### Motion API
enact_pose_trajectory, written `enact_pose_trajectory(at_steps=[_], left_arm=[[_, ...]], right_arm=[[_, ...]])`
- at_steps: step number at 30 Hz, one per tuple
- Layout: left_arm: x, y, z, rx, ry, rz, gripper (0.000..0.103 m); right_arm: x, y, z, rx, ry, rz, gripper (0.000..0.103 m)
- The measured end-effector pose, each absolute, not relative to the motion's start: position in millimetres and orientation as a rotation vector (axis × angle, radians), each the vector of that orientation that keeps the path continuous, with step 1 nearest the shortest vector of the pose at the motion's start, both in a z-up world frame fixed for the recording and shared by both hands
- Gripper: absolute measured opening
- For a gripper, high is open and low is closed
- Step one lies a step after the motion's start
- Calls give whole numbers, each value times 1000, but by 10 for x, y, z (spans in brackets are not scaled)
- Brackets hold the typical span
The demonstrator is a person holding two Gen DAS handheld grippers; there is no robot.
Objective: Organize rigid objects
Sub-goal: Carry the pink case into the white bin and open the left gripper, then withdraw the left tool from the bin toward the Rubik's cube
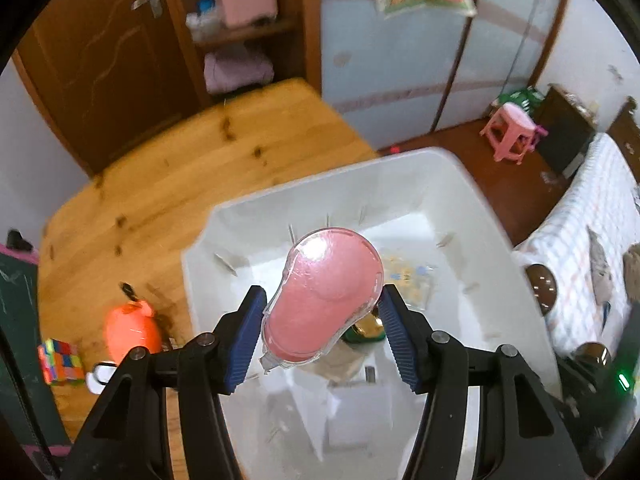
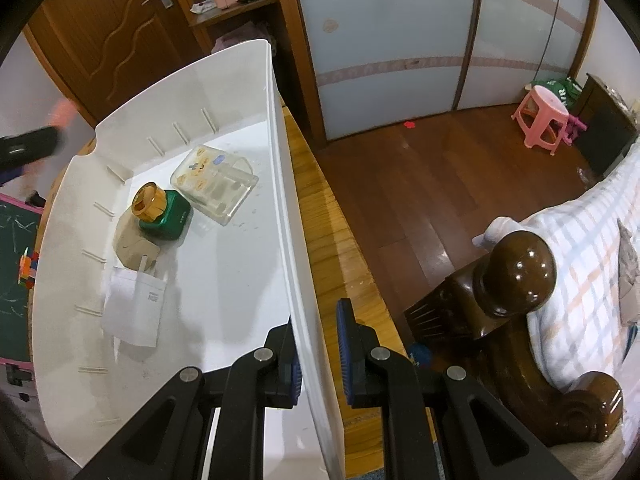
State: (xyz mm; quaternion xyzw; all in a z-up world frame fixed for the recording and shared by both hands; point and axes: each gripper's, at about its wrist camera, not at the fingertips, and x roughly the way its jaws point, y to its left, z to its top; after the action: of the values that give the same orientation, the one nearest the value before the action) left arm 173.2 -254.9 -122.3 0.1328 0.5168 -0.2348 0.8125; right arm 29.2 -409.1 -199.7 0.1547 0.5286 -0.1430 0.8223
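My left gripper (image 1: 320, 316) is shut on a pink correction-tape dispenser (image 1: 324, 296) in a clear shell and holds it above the white plastic bin (image 1: 404, 172). In the right wrist view, the bin (image 2: 276, 128) holds a green and gold bottle (image 2: 160, 212), a clear printed box (image 2: 214, 184), a tan object (image 2: 132, 248) and a white paper bag (image 2: 134, 308). My right gripper (image 2: 320, 340) is shut on the bin's right wall, one finger inside and one outside.
An orange toy (image 1: 130, 330), a colourful cube (image 1: 60, 362) and a small white item (image 1: 100, 376) lie on the wooden table (image 1: 160, 184) left of the bin. A chalkboard (image 2: 16, 264) stands at the left. A dark wooden bedpost (image 2: 514, 268) and bed are at the right.
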Motion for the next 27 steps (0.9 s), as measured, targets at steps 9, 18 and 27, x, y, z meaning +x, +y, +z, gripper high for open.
enact_pose_trajectory(at_steps=[9,18,27], left_arm=[[1986,-2570,-1727,298,1240,-380,62],[1938,-2632,-1753,357,1239,-340,69],[1926,-2544,-1582,312,1218,-375,88]], right_arm=[[288,-4113,-2000,359,1119,-259,14],[293,-4099,-1996,356,1116,-244,14],[288,-4090,-1999,350,1113,-252,14]])
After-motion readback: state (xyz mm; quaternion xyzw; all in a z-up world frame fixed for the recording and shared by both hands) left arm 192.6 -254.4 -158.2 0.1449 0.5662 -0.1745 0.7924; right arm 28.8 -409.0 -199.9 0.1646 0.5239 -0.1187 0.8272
